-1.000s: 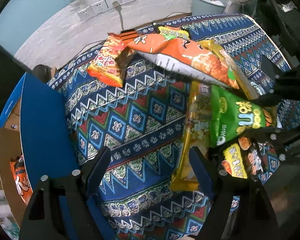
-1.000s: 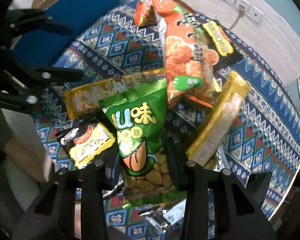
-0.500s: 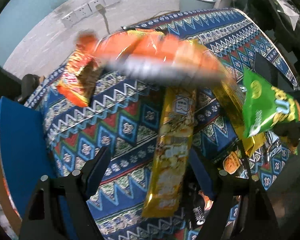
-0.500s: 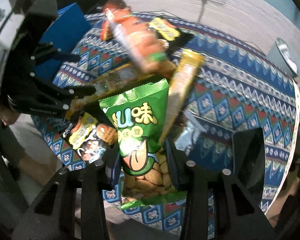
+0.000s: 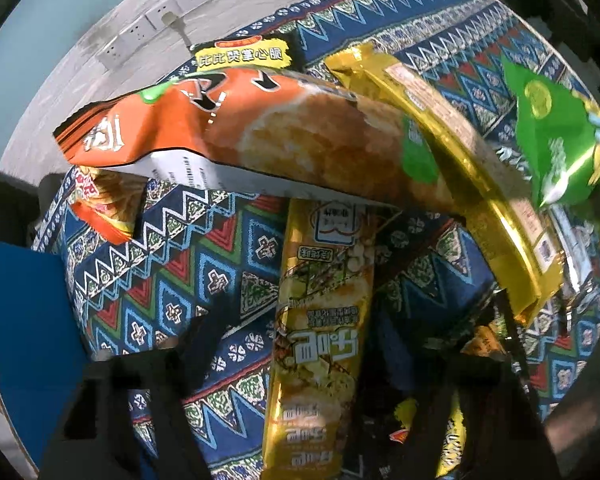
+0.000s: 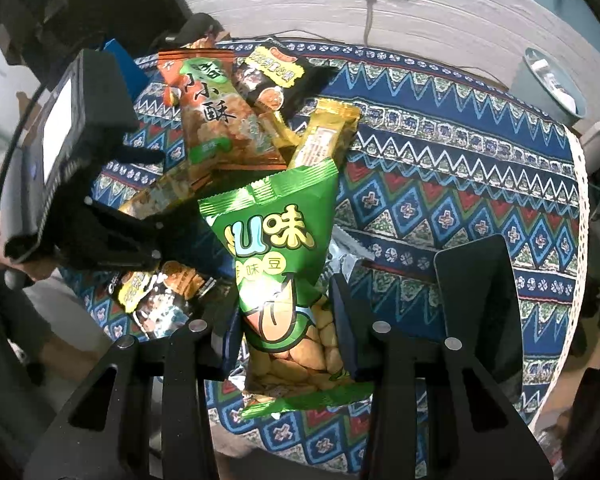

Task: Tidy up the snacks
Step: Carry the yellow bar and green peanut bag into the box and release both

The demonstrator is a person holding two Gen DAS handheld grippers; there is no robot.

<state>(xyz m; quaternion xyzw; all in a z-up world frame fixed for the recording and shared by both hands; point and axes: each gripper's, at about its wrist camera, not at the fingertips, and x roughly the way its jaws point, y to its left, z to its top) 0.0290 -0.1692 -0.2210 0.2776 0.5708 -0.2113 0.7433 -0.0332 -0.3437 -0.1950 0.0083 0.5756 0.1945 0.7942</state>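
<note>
We see the green snack bag [image 6: 278, 264] pinched upright between the two fingers of our right gripper [image 6: 284, 332], its lower half of printed beans squeezed at both sides and its bottom seam hanging below the fingertips. It hangs over the patterned tablecloth [image 6: 460, 200], in front of the pile. Behind it lie an orange bag [image 6: 212, 120], a black-and-yellow bag [image 6: 276, 76] and a gold stick pack [image 6: 324, 136], each partly covered by its neighbour. In the left view a long yellow pack [image 5: 320, 340] runs between the fingers of our left gripper [image 5: 300, 364]; the view is dark and blurred there, so we cannot tell whether the fingers press it. A small dark packet [image 6: 156, 292] is half hidden beneath the left gripper, which reaches in from the left, tilted down towards the pile.
</note>
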